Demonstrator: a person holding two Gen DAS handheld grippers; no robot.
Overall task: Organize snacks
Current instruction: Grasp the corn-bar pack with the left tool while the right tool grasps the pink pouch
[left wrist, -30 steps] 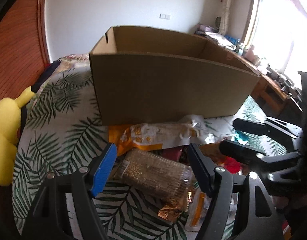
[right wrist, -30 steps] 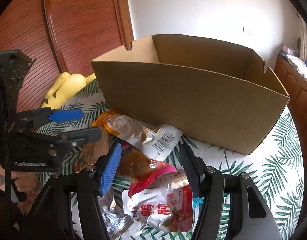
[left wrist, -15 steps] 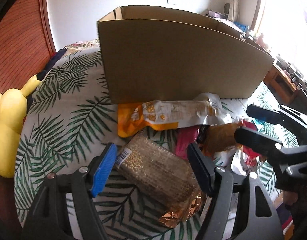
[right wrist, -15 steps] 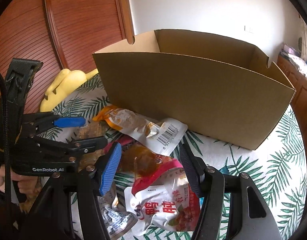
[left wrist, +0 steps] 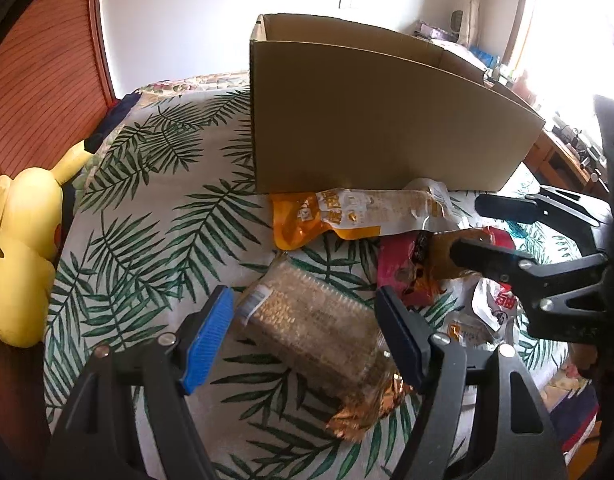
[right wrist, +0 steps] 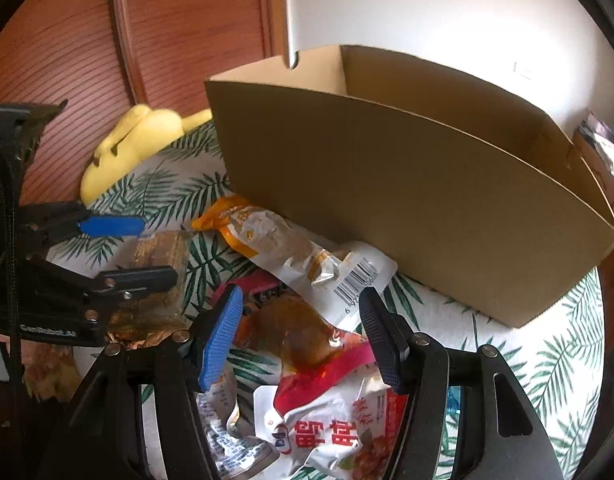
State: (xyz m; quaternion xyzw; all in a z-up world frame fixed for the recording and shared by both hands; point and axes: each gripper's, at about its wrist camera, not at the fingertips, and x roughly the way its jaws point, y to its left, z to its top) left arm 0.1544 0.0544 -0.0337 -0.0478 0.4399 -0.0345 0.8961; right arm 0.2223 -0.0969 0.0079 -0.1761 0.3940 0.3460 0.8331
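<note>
Hovering over the leaf-print cover (left wrist: 147, 240) with both claws spread apart, gripping nothing: left gripper (left wrist: 307, 336) around the brown cracker pack (left wrist: 307, 328), right gripper (right wrist: 301, 336) above the red-and-white pouch (right wrist: 331, 412). Lying just before the cardboard box (right wrist: 407, 208), the orange-and-white packet (right wrist: 283, 244).

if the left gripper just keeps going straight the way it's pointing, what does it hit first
Most likely the clear pack of brown snack bars lying on the leaf-print cover. It sits between the open fingers of the left gripper, though how far below them is hard to judge.
</note>
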